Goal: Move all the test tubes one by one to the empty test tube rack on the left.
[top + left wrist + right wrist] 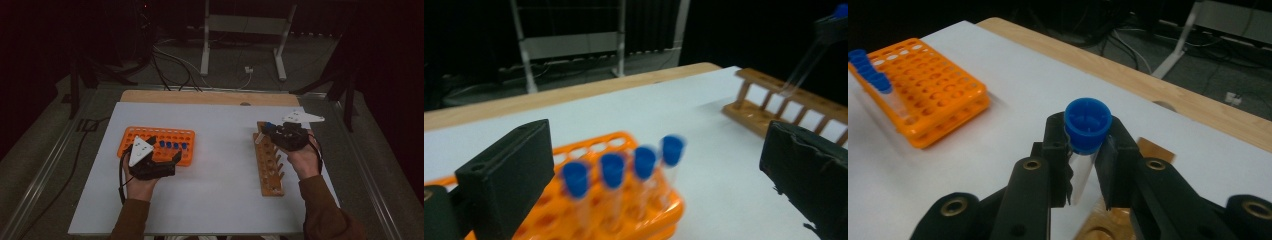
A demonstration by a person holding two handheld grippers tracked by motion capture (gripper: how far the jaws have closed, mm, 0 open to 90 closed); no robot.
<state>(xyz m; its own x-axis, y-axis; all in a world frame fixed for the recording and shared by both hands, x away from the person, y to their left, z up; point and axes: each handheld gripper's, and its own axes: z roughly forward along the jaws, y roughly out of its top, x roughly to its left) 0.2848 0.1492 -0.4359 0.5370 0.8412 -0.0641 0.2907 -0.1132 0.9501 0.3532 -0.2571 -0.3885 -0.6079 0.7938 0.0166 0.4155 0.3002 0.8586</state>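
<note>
A clear tube with a blue cap [1088, 125] is clamped between the jaws of the right gripper [1087, 150]; the pads are pressed against it just below the cap. In the high view, the right gripper [289, 134] is held above the far end of the wooden rack [269, 165], which is laid lengthwise on the right side of the white table sheet [220, 175]. The tube's lower end [259, 138] is seen slanting down toward the rack's far end, above its holes; whether it is touching the rack cannot be told.

The left gripper [155, 162] is held with its jaws spread wide, and nothing is gripped between them. It is positioned at the near edge of the orange rack [157, 145] on the left side of the sheet. Four capped tubes [624, 170] are stood upright in a row in that rack, directly in front of the open jaws and not touched by them. The two racks are placed well apart.
</note>
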